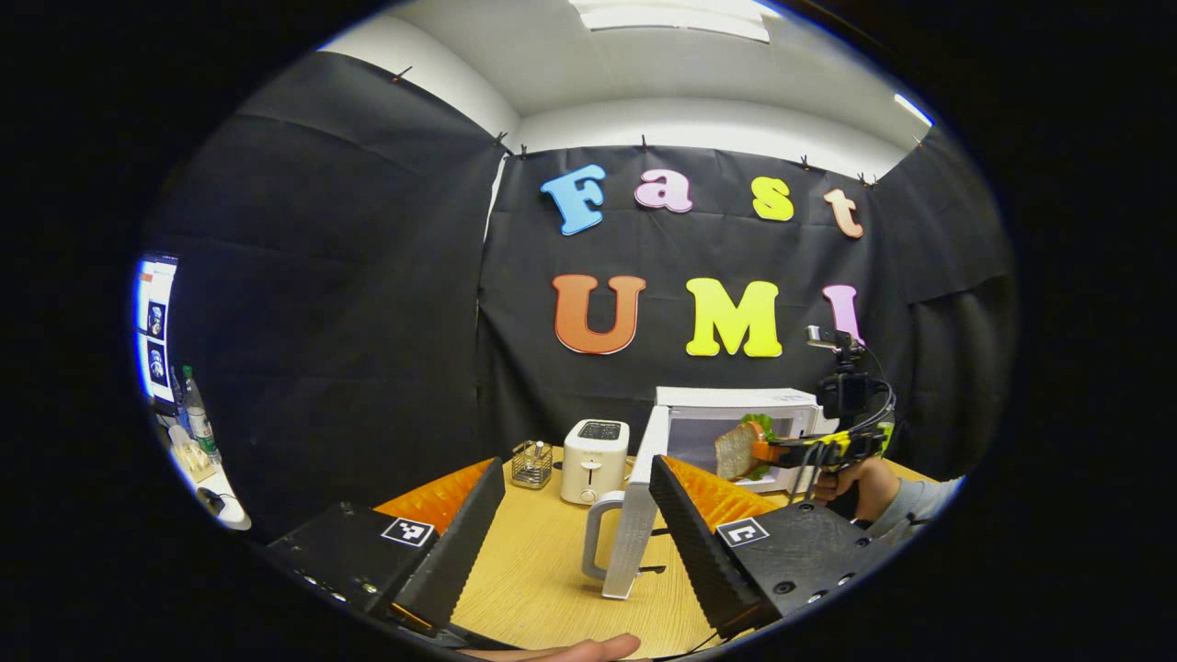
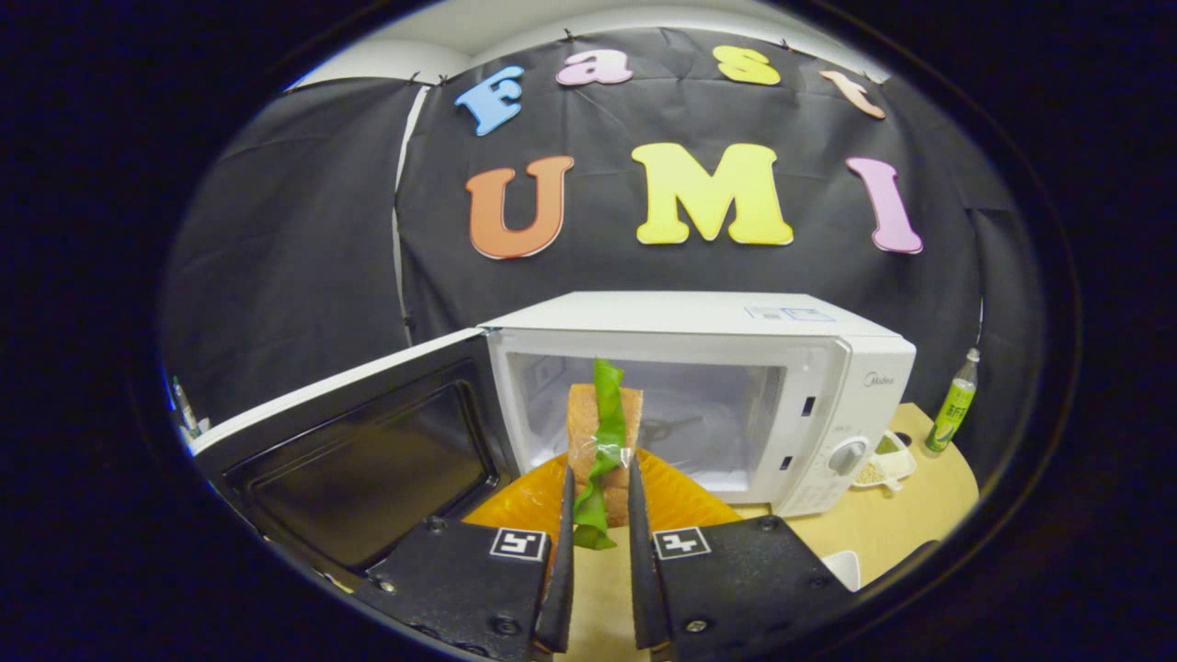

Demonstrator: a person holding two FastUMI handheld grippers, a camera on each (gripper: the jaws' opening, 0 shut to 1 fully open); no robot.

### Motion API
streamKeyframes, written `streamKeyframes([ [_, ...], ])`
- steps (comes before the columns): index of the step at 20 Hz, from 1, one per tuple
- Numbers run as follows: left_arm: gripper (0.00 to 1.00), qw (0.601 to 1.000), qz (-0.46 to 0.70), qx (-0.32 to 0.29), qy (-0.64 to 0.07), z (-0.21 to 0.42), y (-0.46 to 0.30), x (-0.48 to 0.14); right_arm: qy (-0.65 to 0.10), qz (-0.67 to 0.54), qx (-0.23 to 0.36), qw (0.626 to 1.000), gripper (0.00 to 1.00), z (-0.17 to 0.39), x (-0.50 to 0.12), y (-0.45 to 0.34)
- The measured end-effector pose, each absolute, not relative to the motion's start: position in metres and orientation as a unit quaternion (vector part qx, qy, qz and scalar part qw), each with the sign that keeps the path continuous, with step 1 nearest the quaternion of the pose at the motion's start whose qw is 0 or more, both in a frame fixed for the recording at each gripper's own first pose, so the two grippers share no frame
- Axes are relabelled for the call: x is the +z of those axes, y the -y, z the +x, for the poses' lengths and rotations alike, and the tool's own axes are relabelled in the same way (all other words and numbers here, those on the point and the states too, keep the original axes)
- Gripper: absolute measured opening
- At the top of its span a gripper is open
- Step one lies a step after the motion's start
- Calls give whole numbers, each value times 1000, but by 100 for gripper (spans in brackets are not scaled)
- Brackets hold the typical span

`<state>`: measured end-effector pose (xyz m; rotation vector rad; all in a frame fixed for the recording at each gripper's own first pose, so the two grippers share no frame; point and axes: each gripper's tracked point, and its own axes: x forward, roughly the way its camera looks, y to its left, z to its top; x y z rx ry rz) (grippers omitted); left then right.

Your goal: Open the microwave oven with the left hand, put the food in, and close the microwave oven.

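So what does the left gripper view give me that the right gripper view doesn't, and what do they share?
Left gripper view alone: the white toaster, a small clear holder beside it, the door's handle, and the open left gripper.

Right gripper view alone: the control dial, a green bottle, a dish by the oven, and the door's dark inner window.

Both: the open microwave, the wooden table, and the right gripper shut on the sandwich before the cavity.
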<state>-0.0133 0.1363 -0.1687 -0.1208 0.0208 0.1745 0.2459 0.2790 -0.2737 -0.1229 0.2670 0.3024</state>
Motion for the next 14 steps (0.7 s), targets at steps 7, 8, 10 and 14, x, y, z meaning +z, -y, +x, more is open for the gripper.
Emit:
streamKeyframes([
  [7, 95, 995, -51, 88, -7, -4, -145, -171, -90, -16, 120, 989, 30, 308, -303, -291],
  [8, 95, 994, -56, 89, -7, -3, -146, -172, -80, 2, 118, 990, 23, 318, -306, -292],
  [10, 95, 994, -72, 80, -10, 1, -145, -174, -69, 44, 119, 990, 31, 339, -313, -296],
  [14, 95, 994, -63, 85, 4, 4, -154, -167, -85, 144, 99, 981, 25, 373, -329, -298],
])
